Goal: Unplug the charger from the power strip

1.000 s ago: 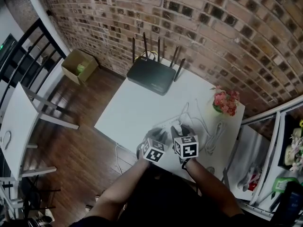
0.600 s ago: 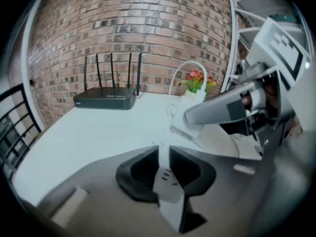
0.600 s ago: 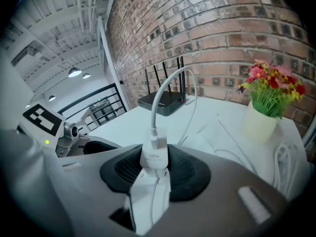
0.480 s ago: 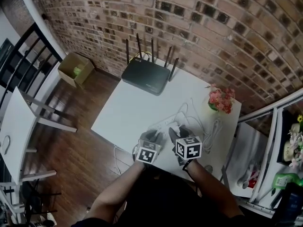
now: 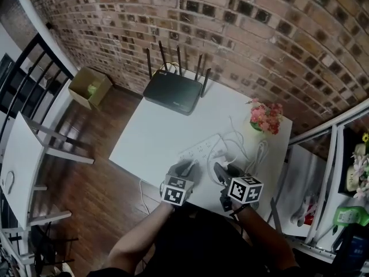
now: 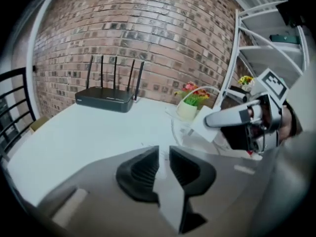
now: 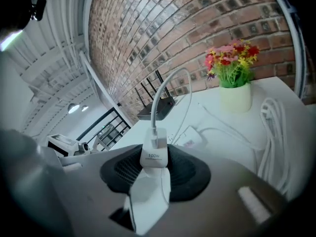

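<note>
Unplugging judged done: charger (image 7: 154, 154) clamped in my right gripper (image 7: 155, 166), lifted just clear of the strip (image 5: 199, 151); my left gripper (image 6: 164, 164) empty, jaws barely apart, at the strip's near side; next, lay the charger beside the strip and release.

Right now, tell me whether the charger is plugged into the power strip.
No: the fingers of the right gripper clamp the charger in the air, clear of the power strip.

I see glossy white plastic charger (image 7: 154, 157), matt white table (image 5: 161, 131), rough brick wall (image 5: 259, 33), polished wood floor (image 5: 98, 178)
</note>
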The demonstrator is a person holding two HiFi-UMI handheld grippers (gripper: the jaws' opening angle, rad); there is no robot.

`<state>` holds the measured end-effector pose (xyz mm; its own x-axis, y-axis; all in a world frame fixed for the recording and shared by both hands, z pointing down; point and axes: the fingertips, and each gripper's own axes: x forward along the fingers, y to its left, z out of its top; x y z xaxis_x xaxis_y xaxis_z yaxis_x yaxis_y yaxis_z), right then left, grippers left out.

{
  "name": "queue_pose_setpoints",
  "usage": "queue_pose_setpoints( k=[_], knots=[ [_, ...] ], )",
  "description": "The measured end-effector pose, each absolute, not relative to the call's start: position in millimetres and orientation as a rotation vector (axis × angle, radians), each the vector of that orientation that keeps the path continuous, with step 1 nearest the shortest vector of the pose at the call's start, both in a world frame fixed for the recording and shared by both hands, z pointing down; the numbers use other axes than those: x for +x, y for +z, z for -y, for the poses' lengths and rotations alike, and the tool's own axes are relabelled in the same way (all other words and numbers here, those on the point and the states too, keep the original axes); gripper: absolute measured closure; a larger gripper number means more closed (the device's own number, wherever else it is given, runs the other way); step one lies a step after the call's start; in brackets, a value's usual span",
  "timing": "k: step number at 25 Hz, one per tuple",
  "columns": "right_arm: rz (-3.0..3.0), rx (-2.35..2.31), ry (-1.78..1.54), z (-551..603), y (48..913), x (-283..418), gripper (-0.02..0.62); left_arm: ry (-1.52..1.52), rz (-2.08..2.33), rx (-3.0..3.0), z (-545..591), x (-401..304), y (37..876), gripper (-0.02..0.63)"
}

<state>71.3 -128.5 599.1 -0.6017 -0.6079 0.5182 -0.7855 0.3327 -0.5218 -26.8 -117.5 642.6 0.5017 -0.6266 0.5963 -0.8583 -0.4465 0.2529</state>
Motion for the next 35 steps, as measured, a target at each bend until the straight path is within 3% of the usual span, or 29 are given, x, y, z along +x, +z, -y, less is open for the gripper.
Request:
queue_pose_setpoints(
  k=[6,11,15,23,28,32,35],
  knots=[
    [2.387,1.307,1.204,114,595,91,0.453,0.536,1.006,2.227,93,17,638,0.540],
    [2.386,1.312,1.232,102,596,98,0.453,0.605,0.894,2.157,79,49,666,0.481],
    [2.377,1.318,1.251,93,598,107,0.453,0.631,0.875,2.101,79,59,680,0.477],
    [2.340,1.330,1.293,76,610,123,0.453,0.721,0.694,2.047,45,74,691,0.601],
    [2.316,1.330,1.324,66,617,130,0.453,0.777,0.603,2.072,15,82,692,0.601],
    [2.305,1.331,1.339,61,621,132,0.453,0.686,0.699,2.068,27,79,686,0.599],
    [2.308,1.329,1.332,61,619,131,0.453,0.636,0.793,2.065,54,74,681,0.531]
  ],
)
